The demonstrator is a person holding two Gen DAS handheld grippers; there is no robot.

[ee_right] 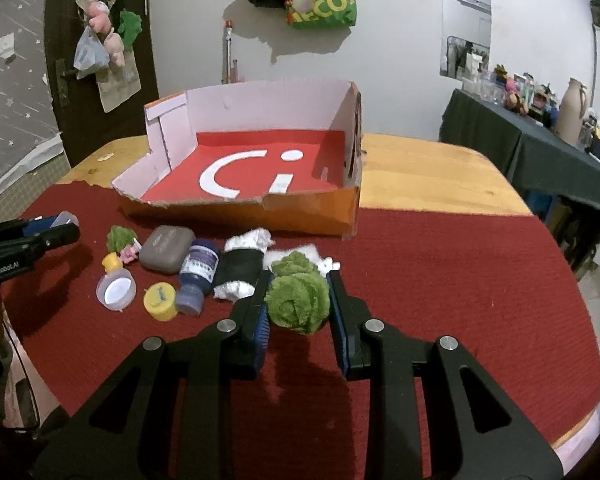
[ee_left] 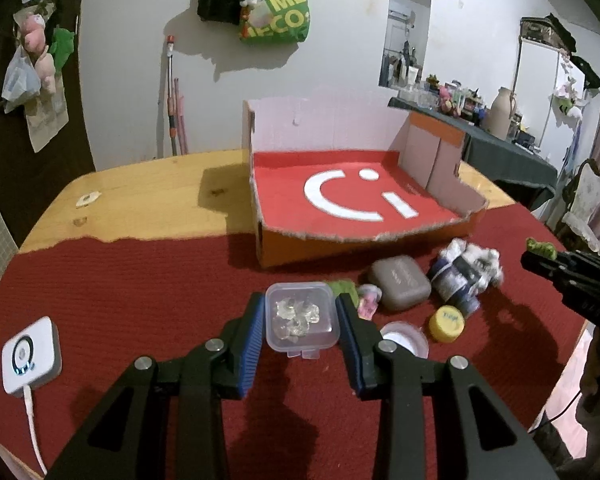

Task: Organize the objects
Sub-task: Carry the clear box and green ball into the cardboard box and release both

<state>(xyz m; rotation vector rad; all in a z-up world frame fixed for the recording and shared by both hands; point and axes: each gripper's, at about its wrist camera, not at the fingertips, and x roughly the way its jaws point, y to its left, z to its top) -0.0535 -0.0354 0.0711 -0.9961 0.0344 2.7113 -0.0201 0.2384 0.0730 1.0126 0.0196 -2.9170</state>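
A red cloth (ee_left: pixel 140 280) covers a wooden table (ee_left: pixel 148 184). The cardboard box (ee_left: pixel 356 200) sits empty. Left gripper (ee_left: pixel 301 322) clamps a clear plastic tub (ee_left: pixel 300 320); right gripper (ee_right: pixel 298 298) squeezes a green plush toy (ee_right: pixel 298 296).

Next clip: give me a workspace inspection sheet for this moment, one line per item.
Surface: wooden table partly under a red cloth.
Job's things: open cardboard box, empty; grey case, blue bottle, yellow cap lie in front of it.
Clutter: white device at the cloth's left.
Grippers: left gripper holds a clear plastic container; right gripper holds a green plush toy.
Cables: white cable from the device.
Surroundings: green bag on the wall.
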